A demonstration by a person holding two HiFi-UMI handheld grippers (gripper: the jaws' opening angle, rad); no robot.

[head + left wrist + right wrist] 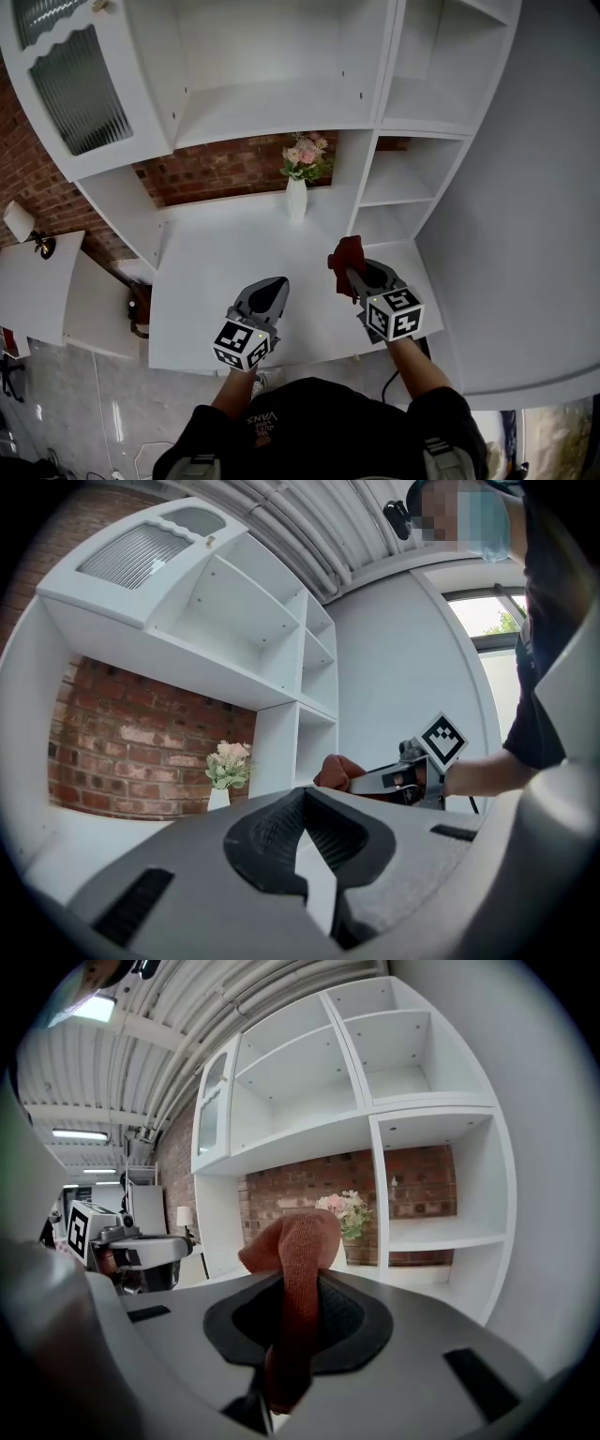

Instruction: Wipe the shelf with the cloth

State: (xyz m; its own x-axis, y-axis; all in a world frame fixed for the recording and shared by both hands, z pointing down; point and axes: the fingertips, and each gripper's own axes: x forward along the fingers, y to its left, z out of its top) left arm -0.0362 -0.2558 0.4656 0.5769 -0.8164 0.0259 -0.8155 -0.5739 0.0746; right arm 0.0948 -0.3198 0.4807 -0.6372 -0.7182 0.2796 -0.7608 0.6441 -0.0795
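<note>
Shelving unit: a tall white wooden shelving unit [382, 75] with open compartments. It has a ribbed-glass door [75, 89] at upper left and a red brick wall [216, 171] behind its middle bay.

Lower shelf: the broad white lower shelf [225, 281] lies flat in front of the person, and both tools hang over it.

Vase: a slender white vase [297, 199] of pink flowers stands upright at the rear of that shelf, well apart from the tools.

Right gripper: the right gripper [347, 270] is clamped on a rust-red knitted cloth [292, 1260]. The cloth bunches up past the jaw tips, over the right part of the shelf.

Left gripper: the left gripper [273, 285] has its jaws drawn together with nothing between them. It is held over the front centre, beside its partner.

Progress: the cloth is secured but appears raised off the surface, though contact cannot be confirmed. No wiped area can be told apart, so the wiping itself likely remains. The vase will probably need skirting.
</note>
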